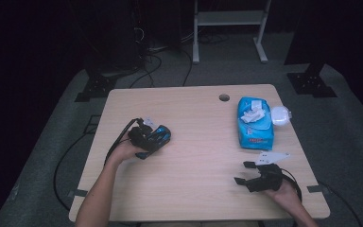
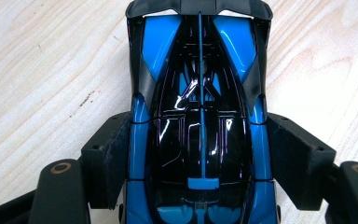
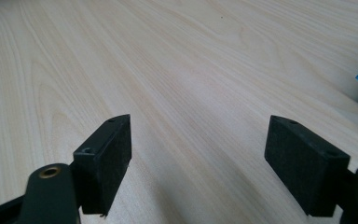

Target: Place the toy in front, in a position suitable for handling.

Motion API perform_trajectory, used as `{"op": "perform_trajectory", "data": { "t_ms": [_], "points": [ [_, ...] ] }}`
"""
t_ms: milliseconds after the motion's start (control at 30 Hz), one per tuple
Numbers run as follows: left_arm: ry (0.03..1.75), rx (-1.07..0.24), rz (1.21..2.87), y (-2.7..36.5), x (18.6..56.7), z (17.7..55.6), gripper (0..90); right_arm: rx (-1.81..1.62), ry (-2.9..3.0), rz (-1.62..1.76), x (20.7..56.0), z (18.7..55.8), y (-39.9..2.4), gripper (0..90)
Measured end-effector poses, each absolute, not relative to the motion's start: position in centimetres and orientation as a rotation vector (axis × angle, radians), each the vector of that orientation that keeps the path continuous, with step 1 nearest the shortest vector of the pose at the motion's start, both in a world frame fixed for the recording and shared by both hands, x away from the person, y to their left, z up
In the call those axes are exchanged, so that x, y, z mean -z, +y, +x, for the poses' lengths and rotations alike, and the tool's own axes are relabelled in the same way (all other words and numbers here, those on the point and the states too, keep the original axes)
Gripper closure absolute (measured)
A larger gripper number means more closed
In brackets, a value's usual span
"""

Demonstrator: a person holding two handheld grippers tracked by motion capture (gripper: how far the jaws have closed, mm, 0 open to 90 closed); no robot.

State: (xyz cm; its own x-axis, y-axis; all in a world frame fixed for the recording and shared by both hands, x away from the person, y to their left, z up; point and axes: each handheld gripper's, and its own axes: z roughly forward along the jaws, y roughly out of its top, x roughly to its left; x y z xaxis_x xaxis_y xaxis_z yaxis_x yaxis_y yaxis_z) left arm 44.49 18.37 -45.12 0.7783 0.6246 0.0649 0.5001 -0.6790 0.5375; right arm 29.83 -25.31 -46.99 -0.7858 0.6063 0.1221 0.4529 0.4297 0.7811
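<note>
Sitting clamped between the pads of the left gripper [image 2: 200,154], the glossy blue-and-black plastic toy car [image 2: 199,116] takes up the left-centre of the light wood-grain desk [image 1: 194,156]. Car body: shiny black cabin with a thin blue centre stripe, blue side panels, dark spoiler-like bar at the far end; low, sleek sports shape. Both pads press flat on the car's blue flanks, about mid-body. In the high view the car [image 1: 158,135] sits in the left gripper [image 1: 146,137] just over the desk; touching or not, can't tell. Right gripper [image 3: 198,163] near the desk's front right, jaws wide apart, bare wood between them. Blue soft wet-wipes pack [image 1: 254,122] lies far right, a small clear lidded container [image 1: 280,115] just beside it.
</note>
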Motion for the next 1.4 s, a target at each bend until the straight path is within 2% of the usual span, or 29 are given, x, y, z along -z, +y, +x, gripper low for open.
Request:
{"op": "perform_trajectory", "data": {
  "t_ms": [600,800,1000,1100,1400],
  "points": [
    [0.809,-0.327,2.365,18.5,42.9,43.4,27.5,-1.291,2.486,0.947,46.8,29.9,-25.5,22.1],
    [0.701,-0.309,2.375,15.5,41.9,42.4,27.4,-1.292,2.478,0.947,46.7,29.9,-25.5,22.1],
    [0.586,-0.287,2.387,11.0,41.6,41.5,27.5,-1.301,2.462,0.955,46.6,29.9,-25.8,22.1],
    [0.537,-0.271,2.392,8.2,42.0,41.1,27.4,-1.304,2.449,0.957,46.4,29.8,-26.1,22.1],
    [0.460,-0.236,2.458,4.0,43.5,40.3,27.4,-1.315,2.407,0.987,46.3,29.8,-27.0,22.0]
  ]
}}
